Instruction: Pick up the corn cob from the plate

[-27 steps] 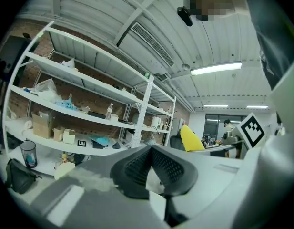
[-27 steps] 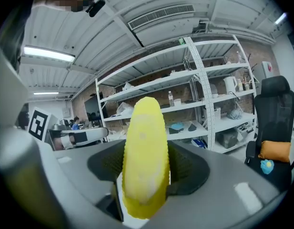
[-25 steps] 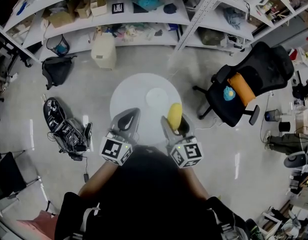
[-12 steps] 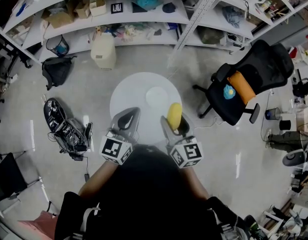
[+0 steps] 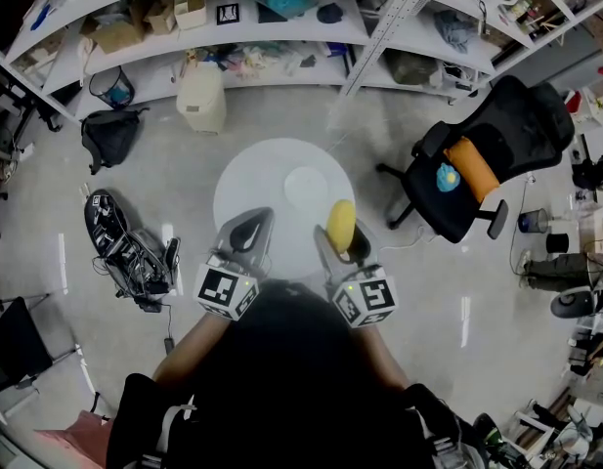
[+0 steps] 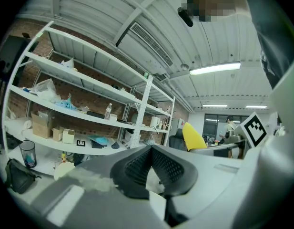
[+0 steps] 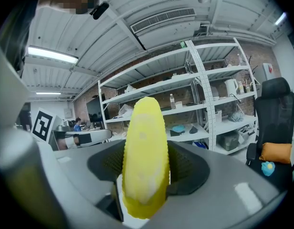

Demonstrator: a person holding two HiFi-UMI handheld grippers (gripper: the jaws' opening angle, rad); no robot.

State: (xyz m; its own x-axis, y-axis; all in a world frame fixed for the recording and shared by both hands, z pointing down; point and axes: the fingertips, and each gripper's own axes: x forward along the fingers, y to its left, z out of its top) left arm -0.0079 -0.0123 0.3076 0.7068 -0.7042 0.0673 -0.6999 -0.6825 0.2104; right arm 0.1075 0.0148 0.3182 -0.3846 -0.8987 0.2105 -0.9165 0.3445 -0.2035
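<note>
A yellow corn cob (image 5: pixel 340 225) stands upright between the jaws of my right gripper (image 5: pixel 343 244), which is shut on it above the near right edge of the round white table (image 5: pixel 250 179). In the right gripper view the corn cob (image 7: pixel 143 151) fills the gap between the dark pads (image 7: pixel 185 168). The small white plate (image 5: pixel 307 186) lies bare on the table, just beyond the cob. My left gripper (image 5: pixel 246 234) hovers over the table's near left edge, level, with its jaws together and nothing in them; its pads (image 6: pixel 137 168) meet in the left gripper view, where the corn cob (image 6: pixel 193 137) shows at the right.
A black office chair (image 5: pixel 496 149) with an orange cushion stands right of the table. White shelving (image 5: pixel 233 37) runs along the back, with a pale canister (image 5: pixel 203 101) and a dark bag (image 5: pixel 110 135) on the floor before it. Dark gear (image 5: pixel 125 247) lies on the floor at the left.
</note>
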